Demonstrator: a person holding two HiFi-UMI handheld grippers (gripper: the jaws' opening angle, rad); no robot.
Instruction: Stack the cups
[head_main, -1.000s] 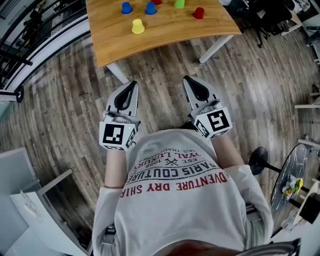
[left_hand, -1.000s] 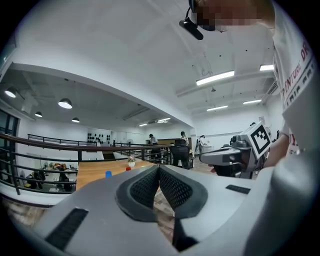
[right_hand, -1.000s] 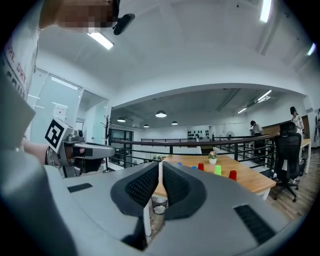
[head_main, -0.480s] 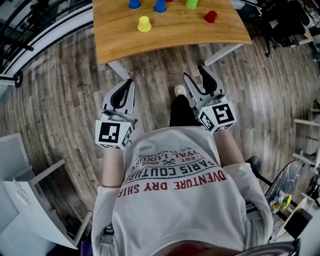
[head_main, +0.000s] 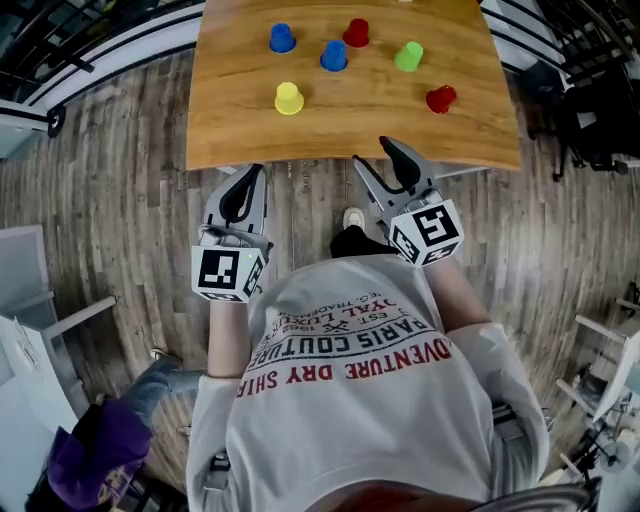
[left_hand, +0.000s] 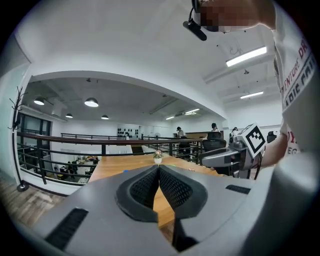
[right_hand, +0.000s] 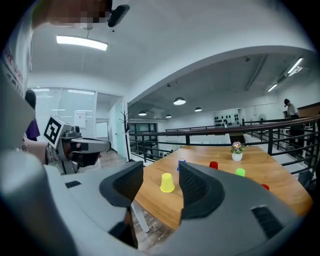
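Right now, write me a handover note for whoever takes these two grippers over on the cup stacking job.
Left gripper: shut, empty.
Right gripper: jaws have just been opening and now stand open, with nothing between them.
Both are by the near edge of the table and touch no cup.
Cups: six on the table, all apart. They are the yellow cup, near blue cup, far blue cup, far red cup, green cup and near red cup.
Done: nothing stacked.
Left: all the stacking.
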